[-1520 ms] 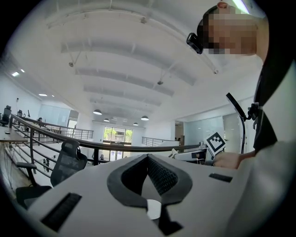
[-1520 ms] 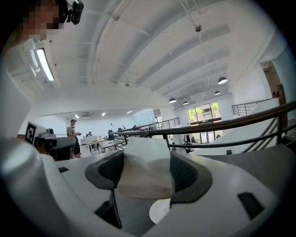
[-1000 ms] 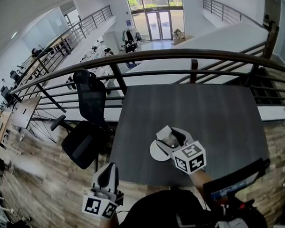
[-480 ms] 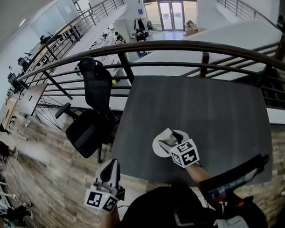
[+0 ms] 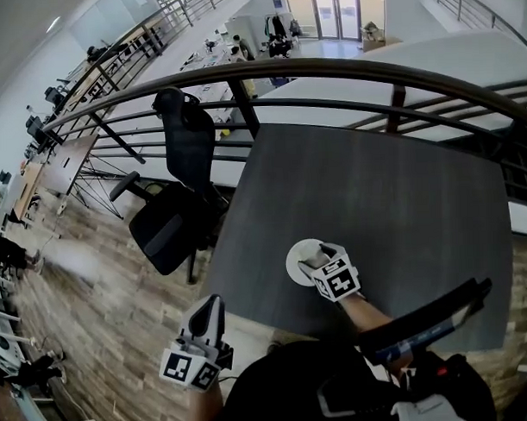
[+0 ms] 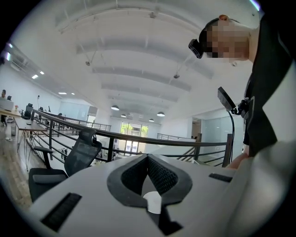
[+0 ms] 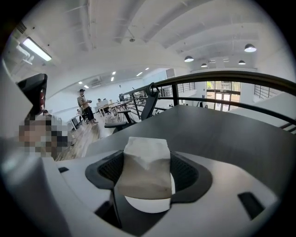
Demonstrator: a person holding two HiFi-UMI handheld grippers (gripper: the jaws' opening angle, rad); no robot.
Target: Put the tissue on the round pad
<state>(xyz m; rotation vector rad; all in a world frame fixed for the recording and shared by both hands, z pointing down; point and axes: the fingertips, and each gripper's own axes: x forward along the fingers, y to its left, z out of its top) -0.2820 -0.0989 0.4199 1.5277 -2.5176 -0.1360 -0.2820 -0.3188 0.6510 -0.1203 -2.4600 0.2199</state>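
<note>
Your head view alone shows the table and the round pad beneath your right gripper, whose own view shows jaws part-open, clamping the tissue between them; your left gripper is closed, empty.

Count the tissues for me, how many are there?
1. The tissue is pinched in the right gripper's jaws, over the round pad on the table. No others show, though one could be hidden.
</note>
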